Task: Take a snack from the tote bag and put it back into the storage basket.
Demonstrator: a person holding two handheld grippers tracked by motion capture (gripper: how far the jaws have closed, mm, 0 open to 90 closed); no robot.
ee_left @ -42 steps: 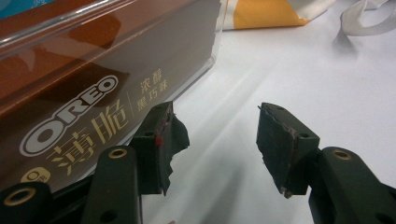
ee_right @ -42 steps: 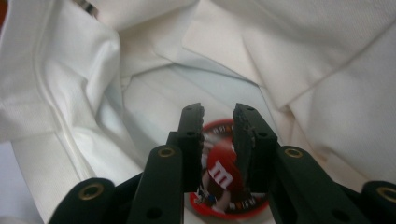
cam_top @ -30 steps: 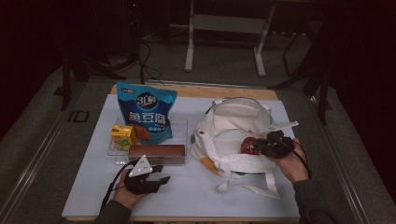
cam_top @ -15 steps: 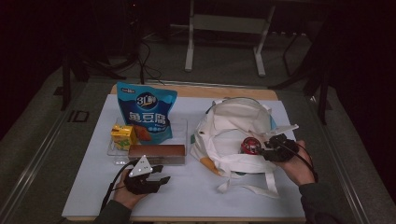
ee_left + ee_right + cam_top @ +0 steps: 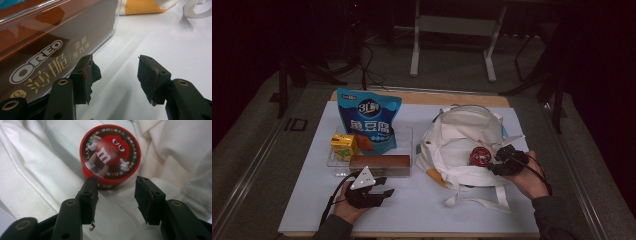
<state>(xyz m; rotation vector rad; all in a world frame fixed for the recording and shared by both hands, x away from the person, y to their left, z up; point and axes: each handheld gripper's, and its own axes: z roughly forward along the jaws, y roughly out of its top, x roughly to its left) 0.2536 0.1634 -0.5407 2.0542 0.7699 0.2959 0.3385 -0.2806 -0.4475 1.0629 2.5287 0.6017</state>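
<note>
Two grippers, and only my right gripper (image 5: 116, 188) is near the red candy tub (image 5: 110, 155): it lies on the white tote bag (image 5: 462, 137), straight ahead of the jaws, lid facing me. Those jaws have just been opening and now stand parted, the tub just past their tips, unheld. My left gripper (image 5: 115, 75), half open and empty, rests on the desk (image 5: 422, 210) beside the brown biscuit box (image 5: 45, 42), well apart. There is open room behind my right hand.

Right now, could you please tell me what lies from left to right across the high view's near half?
Left gripper → Oreo box → tote bag → M&M's tub → right gripper, open.
</note>
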